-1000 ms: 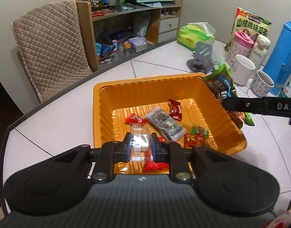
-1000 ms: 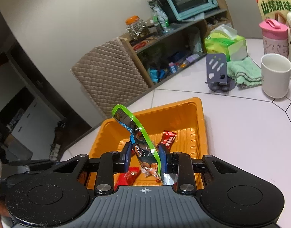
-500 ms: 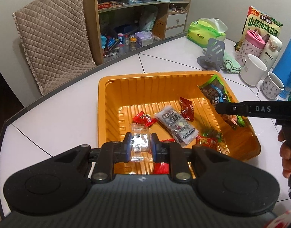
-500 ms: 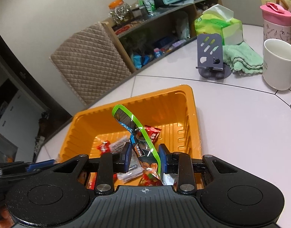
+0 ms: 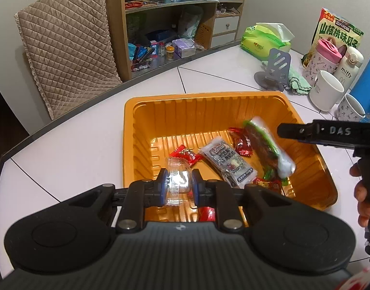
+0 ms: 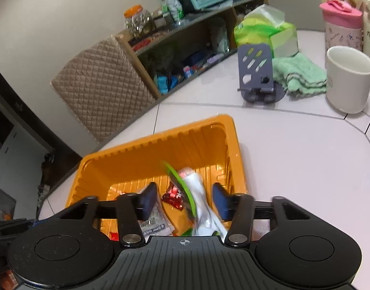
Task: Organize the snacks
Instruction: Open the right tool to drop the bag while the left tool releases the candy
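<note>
Slipping free since a moment ago, the green-edged snack packet (image 6: pixel 197 198) is dropping into the orange tray (image 6: pixel 146 145) as the right gripper (image 6: pixel 183 201) is spreading its jaws; the left gripper (image 5: pixel 177 186) is pinching a clear wrapped candy (image 5: pixel 176 183).

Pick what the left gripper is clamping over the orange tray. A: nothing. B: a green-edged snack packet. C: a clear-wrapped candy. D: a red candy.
C: the left gripper is shut on the clear-wrapped candy above the orange tray, while the green-edged snack packet hangs blurred by the right gripper, whose jaws are opening.
</note>
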`<state>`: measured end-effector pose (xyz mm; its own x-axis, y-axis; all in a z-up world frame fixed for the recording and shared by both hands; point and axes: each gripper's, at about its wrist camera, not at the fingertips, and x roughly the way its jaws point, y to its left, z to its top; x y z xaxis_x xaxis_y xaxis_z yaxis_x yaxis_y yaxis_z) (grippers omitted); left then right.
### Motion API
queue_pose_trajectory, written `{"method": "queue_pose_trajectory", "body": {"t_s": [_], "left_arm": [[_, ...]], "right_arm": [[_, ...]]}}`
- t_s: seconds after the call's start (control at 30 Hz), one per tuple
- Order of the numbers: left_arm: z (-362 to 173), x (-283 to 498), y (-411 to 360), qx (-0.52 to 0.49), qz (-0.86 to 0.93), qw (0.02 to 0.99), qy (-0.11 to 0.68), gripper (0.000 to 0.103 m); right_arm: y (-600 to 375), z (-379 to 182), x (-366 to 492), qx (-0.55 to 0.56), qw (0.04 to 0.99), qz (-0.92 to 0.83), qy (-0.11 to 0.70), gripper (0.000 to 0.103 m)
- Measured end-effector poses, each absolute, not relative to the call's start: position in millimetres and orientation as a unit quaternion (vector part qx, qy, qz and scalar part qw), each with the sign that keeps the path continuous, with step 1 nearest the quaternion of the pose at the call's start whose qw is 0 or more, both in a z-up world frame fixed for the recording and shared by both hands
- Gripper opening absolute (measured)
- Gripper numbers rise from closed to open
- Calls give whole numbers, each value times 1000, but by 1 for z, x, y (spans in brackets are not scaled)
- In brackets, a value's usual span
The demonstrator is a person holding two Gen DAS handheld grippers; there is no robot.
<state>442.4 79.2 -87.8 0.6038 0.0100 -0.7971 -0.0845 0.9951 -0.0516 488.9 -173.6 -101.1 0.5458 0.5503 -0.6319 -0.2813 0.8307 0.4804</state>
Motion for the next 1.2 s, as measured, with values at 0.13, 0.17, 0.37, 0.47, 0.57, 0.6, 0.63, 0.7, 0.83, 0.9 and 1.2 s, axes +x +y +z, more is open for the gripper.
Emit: {"method": "queue_pose_trajectory", "body": {"t_s": [0.13, 0.17, 0.37, 0.47, 0.57, 0.6, 0.63, 0.7, 0.83, 0.9, 1.2], "left_arm": [[-90, 445, 78, -41, 24, 894, 446, 18], [-90, 445, 78, -42, 24, 894, 446, 18], [-92, 447, 76, -41, 22, 893, 447, 18], [-93, 451, 74, -38, 23, 894, 447, 18], [-94, 456, 73, -32, 20, 894, 446, 18], [-94, 457, 73, -30, 19, 895, 445, 18], [-94, 459, 72, -29, 20, 895, 444, 19], [-94, 462, 73, -28, 22, 896, 444, 19], [-95, 465, 76, -29, 33, 896, 442, 20], [-95, 465, 78, -28, 35, 897, 439, 20], [-86, 452, 82, -40, 40, 899, 434, 28]], "right_arm": [[-178, -96, 483, 164, 858, 256, 414, 53], [-178, -95, 481, 158, 858, 258, 415, 53], [-179, -95, 470, 132, 857, 270, 419, 53], [-179, -94, 469, 125, 858, 271, 419, 53], [-179, -93, 469, 122, 858, 269, 419, 53], [-179, -93, 469, 120, 859, 269, 419, 53], [-179, -92, 469, 117, 860, 268, 418, 53], [-178, -92, 470, 112, 862, 267, 416, 53], [-178, -91, 469, 107, 863, 265, 416, 53], [-178, -91, 469, 105, 863, 265, 417, 53], [-176, -85, 452, 93, 861, 278, 415, 53]]}}
